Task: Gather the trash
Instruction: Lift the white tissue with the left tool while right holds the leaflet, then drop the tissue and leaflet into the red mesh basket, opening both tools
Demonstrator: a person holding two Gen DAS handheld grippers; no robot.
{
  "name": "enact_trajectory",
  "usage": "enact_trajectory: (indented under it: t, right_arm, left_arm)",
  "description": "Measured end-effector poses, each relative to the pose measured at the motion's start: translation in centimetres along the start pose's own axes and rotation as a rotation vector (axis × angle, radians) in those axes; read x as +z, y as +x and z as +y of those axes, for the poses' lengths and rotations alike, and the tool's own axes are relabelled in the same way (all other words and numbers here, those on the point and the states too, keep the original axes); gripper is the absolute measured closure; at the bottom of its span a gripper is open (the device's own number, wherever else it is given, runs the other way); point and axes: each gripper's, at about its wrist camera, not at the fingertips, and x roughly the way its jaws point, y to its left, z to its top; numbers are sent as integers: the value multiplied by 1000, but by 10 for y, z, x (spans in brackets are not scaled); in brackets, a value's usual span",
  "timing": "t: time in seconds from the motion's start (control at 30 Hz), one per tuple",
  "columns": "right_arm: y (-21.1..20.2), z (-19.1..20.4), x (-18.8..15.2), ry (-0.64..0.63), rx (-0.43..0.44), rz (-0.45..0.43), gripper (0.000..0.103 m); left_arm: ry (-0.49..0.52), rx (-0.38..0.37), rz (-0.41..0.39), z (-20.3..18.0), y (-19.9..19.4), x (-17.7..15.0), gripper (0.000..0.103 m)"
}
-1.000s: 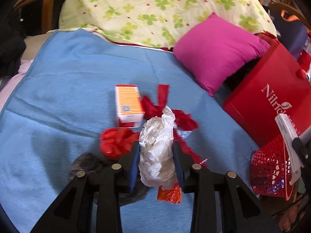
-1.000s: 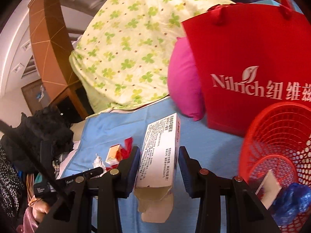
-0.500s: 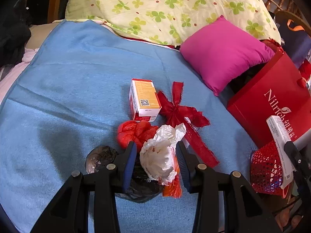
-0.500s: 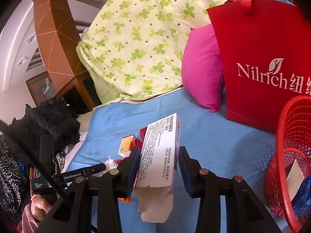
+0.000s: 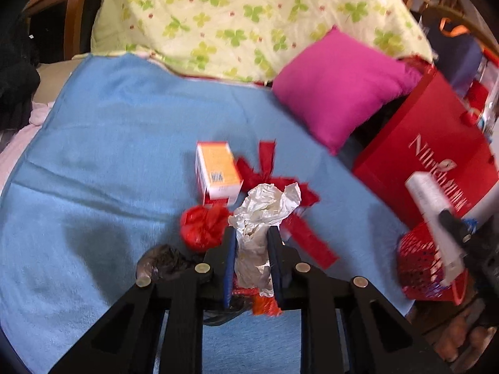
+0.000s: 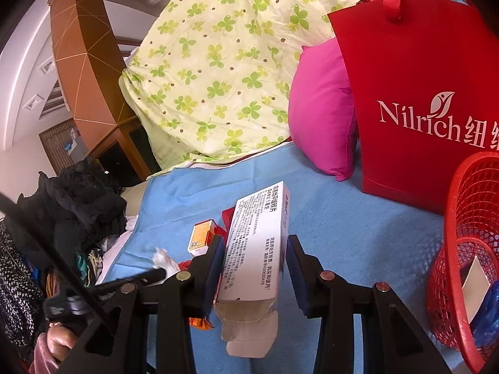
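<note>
Left claw point(image 5: 251, 243) just squeezed onto crumpled tissue point(image 5: 262, 218); right claw point(image 6: 255, 246) pinches (open-ended) white carton point(image 6: 255, 243)

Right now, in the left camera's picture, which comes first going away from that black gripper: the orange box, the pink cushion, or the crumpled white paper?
1. Crumpled white paper: squeezed between the jaws of the left gripper, which have just been closing.
2. Orange box: lying on the blue blanket, just beyond the paper, slightly left.
3. Pink cushion: farthest, up right, against the flowered quilt.
</note>
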Motion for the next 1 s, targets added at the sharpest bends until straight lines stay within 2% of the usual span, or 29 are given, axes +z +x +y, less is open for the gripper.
enact_trajectory:
  t: [0.27,0.5,0.7,0.87,1.0]
  right_arm:
    - [-5,0,-1,-1,10,-23,60]
    - [-39,-3,7,-33,-5,-152,60]
    - [-82,-38,13,24,-88,-267,60]
    - [-121,-81,12,103,-165,-346,59]
    - [-146,-137,12,239,-222,-387,57]
  left_arm:
    - [-29,-88,-64,2,-21,9,82]
    - [48,-148,-163,-36,-58,14,82]
    - [149,-243,-226,-101,-75,9,82]
    - [215,-370,-192,-173,-58,7,82]
    - [286,-432,-107,-244,-23,1,82]
